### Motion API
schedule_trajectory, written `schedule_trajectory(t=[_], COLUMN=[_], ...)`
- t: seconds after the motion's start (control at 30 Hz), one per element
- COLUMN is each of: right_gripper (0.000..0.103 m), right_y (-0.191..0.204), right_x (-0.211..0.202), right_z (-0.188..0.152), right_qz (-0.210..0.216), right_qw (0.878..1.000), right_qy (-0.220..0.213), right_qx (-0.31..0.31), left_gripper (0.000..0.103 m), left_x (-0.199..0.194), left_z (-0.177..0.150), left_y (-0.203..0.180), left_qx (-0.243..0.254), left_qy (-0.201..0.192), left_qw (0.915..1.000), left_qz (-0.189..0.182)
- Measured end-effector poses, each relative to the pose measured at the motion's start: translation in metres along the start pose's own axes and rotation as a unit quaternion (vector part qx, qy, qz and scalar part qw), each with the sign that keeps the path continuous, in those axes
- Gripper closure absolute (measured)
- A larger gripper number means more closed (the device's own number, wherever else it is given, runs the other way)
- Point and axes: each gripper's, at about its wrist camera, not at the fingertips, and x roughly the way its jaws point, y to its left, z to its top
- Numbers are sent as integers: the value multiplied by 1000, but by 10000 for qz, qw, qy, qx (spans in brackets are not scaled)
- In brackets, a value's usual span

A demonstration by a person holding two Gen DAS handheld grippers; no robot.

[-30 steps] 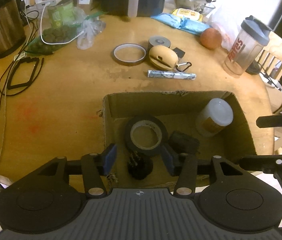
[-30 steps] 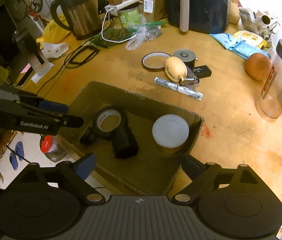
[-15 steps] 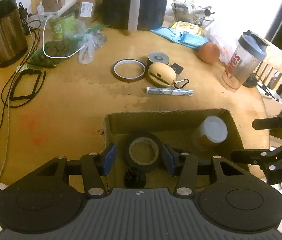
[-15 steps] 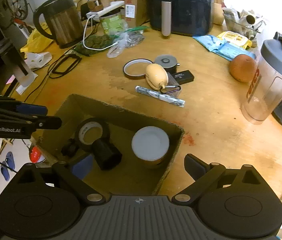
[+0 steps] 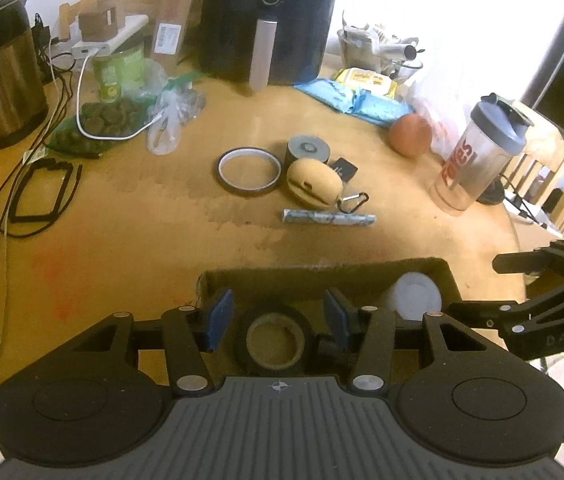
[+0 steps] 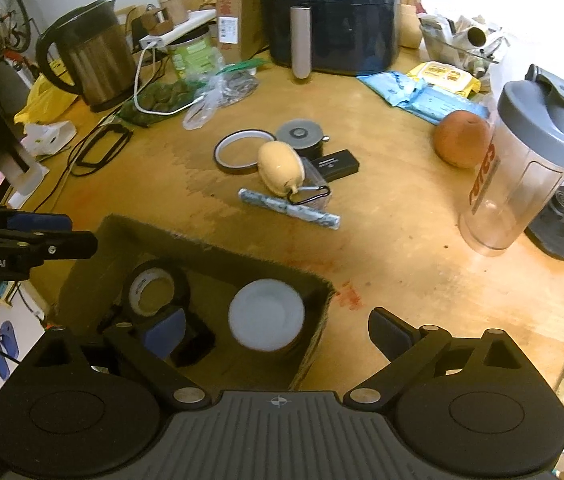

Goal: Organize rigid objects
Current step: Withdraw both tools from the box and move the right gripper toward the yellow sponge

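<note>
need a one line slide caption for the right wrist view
Open right hand-held gripper above a cardboard box holding a tape roll and white-lidded jar; more items wait on the table.

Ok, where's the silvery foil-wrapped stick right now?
The silvery foil-wrapped stick lies flat on the wooden table, outside the cardboard box, just in front of the beige egg-shaped case with its carabiner, in both wrist views.

Looking down and forward from just behind each pair of tongs, close above the cardboard box. Left view straight on; right view from the box's right side. Shared: box, round surface, air fryer.
</note>
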Motion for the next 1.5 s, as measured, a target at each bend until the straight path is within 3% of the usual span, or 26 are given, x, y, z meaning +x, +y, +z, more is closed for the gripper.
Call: schedule_trajectory(t=[0.5,1.13,1.5], right_gripper=[5,5,11], right_y=[-15,-13,-2], right_x=[8,43,67], right_z=[43,72,90], right_qz=[-235,-353,-288], right_qw=[9995,9989,9979], right_qy=[-187,-286,-389], right_qx=[121,-152,-427], left_gripper=[54,54,54], left_x=[16,30,33], left_z=[28,36,39], left_y=[6,18,26], left_qx=[220,102,27], left_qy=[-22,185,235], left_qw=[9997,9995,9993], left_qz=[-132,-233,-284])
